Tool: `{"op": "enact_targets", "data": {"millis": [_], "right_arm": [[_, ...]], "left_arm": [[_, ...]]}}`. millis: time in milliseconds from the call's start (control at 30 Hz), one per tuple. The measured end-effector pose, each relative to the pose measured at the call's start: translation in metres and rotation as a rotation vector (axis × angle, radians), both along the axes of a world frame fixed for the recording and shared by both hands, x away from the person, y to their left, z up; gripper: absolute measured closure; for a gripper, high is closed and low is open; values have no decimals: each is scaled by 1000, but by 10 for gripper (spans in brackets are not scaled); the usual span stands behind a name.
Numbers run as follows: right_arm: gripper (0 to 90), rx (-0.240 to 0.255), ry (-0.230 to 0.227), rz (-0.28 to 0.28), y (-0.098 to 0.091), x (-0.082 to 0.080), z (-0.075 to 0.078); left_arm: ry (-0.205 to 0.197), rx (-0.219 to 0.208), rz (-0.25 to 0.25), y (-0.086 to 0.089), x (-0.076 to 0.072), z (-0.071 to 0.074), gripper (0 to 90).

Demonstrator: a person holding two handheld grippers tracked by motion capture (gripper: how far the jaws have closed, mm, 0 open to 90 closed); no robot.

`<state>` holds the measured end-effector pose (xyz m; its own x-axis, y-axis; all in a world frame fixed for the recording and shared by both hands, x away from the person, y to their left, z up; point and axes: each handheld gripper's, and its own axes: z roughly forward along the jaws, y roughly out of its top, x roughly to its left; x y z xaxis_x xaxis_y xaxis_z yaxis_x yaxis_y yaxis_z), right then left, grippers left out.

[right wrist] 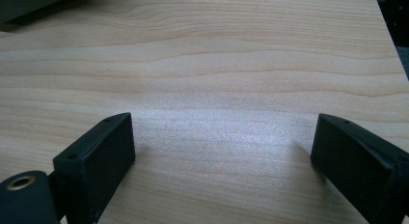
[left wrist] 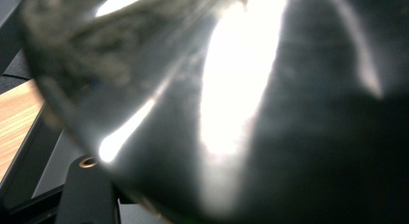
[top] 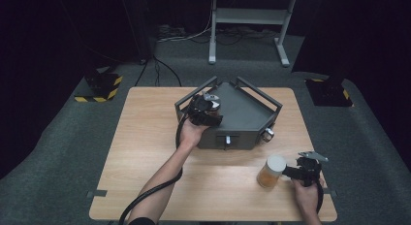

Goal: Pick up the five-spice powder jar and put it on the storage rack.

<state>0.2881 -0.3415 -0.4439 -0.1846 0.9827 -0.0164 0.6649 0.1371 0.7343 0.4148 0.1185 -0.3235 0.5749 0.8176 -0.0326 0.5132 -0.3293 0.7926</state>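
On the grey tray (top: 242,113) your left gripper (top: 206,110) is clamped on a clear, slippery, breakable cup (left wrist: 202,103), right gripper (right wrist: 222,151) released beside the jar (top: 271,171); grip mid-wall gently.

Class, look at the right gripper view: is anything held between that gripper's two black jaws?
No: the right gripper has its jaws standing wide apart over the bare wooden table, with nothing between them.
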Motion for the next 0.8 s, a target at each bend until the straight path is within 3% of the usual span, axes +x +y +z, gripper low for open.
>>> {"op": "enact_targets", "data": {"millis": [267, 300, 333, 367, 433, 467, 533, 567, 600, 633, 667, 700, 733, 767, 800], "right_arm": [[82, 0, 0, 0, 0, 0, 0], [82, 0, 0, 0, 0, 0, 0], [82, 0, 0, 0, 0, 0, 0], [82, 0, 0, 0, 0, 0, 0], [82, 0, 0, 0, 0, 0, 0], [82, 0, 0, 0, 0, 0, 0], [82, 0, 0, 0, 0, 0, 0], [82, 0, 0, 0, 0, 0, 0], [82, 0, 0, 0, 0, 0, 0], [82, 0, 0, 0, 0, 0, 0], [83, 0, 0, 0, 0, 0, 0], [82, 0, 0, 0, 0, 0, 0], [83, 0, 0, 0, 0, 0, 0], [82, 0, 0, 0, 0, 0, 0], [82, 0, 0, -1, 0, 0, 0]], "left_arm": [[-2, 4, 3, -1, -1, 0, 308], [1, 12, 0, -2, 0, 1, 307], [5, 51, -21, -1, 2, 6, 292], [2, 37, -12, -2, 1, 5, 292], [2, 59, -27, 0, 1, 8, 238], [6, 9, 0, -1, -2, 5, 211], [10, 2, 2, 0, -3, 5, 170], [17, 55, -31, 3, 0, 12, 150], [13, 55, -27, 3, -2, 11, 134], [3, -12, 16, 1, -7, 4, 116], [11, 50, -22, 4, -4, 11, 104], [-4, -35, 28, 2, -11, 2, 96], [-13, 32, -7, 5, -9, 7, 90], [-6, -32, 27, 4, -13, 3, 85], [8, 6, 2, 7, -11, 9, 81]]}}
